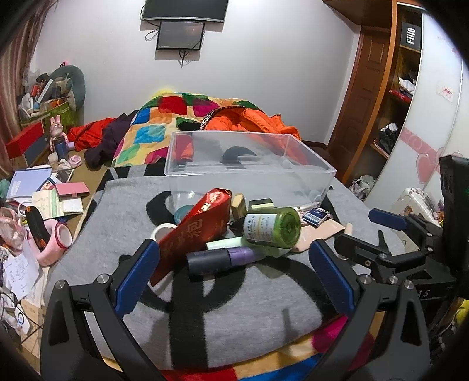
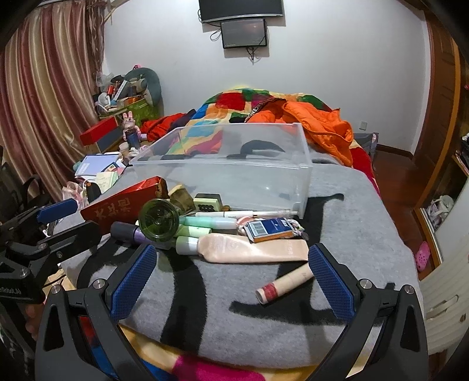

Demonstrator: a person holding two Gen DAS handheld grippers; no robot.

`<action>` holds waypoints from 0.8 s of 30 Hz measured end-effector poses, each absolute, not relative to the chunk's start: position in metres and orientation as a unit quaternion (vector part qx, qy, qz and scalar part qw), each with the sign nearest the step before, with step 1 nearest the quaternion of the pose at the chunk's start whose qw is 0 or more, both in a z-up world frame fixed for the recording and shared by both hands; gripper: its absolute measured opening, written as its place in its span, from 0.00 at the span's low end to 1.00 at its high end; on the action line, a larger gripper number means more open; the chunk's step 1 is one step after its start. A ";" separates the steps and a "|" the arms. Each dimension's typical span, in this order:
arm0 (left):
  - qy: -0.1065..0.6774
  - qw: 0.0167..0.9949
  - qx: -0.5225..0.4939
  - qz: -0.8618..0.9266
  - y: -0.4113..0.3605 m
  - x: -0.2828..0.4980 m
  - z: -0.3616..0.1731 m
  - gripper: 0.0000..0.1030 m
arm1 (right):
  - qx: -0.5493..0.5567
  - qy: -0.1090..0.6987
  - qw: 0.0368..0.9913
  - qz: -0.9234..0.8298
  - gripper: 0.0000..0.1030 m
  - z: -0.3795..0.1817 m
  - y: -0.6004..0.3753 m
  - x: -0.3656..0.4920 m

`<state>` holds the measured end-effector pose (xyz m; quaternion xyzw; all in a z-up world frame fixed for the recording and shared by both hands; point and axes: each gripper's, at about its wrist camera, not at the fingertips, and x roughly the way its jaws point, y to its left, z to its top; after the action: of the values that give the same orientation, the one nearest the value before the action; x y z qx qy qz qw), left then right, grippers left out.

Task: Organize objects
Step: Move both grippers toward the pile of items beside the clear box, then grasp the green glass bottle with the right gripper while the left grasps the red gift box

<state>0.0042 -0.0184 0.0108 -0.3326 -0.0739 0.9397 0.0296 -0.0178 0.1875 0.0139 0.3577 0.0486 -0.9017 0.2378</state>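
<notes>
Left wrist view, near first: my left gripper (image 1: pixel 231 265) hangs low over the grey blanket (image 1: pixel 117 211), jaws wide apart, nothing btwn them. Just ahead lies a dark tube w/ purple end (image 1: pixel 225 258), and the long red box (image 1: pixel 190 234) slants up beside my left finger (image 1: pixel 136 278). Behind those a green bottle (image 1: pixel 272 227) lies on its side, base toward me, resting on a pale green tube (image 1: pixel 225 242). Off to the right my right gripper (image 1: pixel 390 231) shows, jaws also apart and empty.

Right wrist view: my right gripper (image 2: pixel 231 274) sits w/ jaws spread over the same blanket. Nearest is a small beige tube w/ red end (image 2: pixel 285 282), lying loose, almost touching my right finger (image 2: pixel 328 281). Next a big peach tube (image 2: pixel 249 249) lies across, a blue pack (image 2: pixel 269 230) leaning on it. A white pen (image 2: pixel 249 213) lies along the front wall of the clear bin (image 2: pixel 304 173).

Bin stands further back on the bed, open top, looks empty. All the small stuff is piled on the blanket in front of it, none inside. Beyond: patchwork quilt (image 2: pixel 234 99) and an orange jacket (image 2: pixel 319 123); two dark screens (image 2: pixel 243 20) on the far wall.
</notes>
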 end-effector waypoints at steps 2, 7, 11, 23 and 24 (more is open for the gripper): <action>-0.072 0.024 -0.329 0.941 -0.025 0.002 0.012 1.00 | 0.358 0.050 0.242 -0.900 1.00 0.014 0.183 -0.021; -0.074 0.011 -0.328 0.942 -0.047 -0.007 0.008 1.00 | 0.360 0.049 0.261 -0.895 1.00 0.014 0.170 -0.029; -0.073 0.001 -0.340 0.938 -0.065 -0.022 -0.004 1.00 | 0.370 0.049 0.283 -0.883 1.00 0.009 0.155 -0.036; -0.027 0.064 -0.385 0.920 -0.060 -0.068 -0.013 0.76 | 0.393 0.044 0.319 -0.861 0.78 -0.010 0.127 -0.055; -0.020 0.069 -0.389 0.918 -0.058 -0.072 -0.013 0.74 | 0.394 0.043 0.321 -0.860 0.73 -0.010 0.127 -0.056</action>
<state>-0.0717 -0.0579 -0.0127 -0.3894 -0.0205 0.9183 0.0686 -0.0562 0.1266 -0.0105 0.3944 0.0429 -0.8601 0.3206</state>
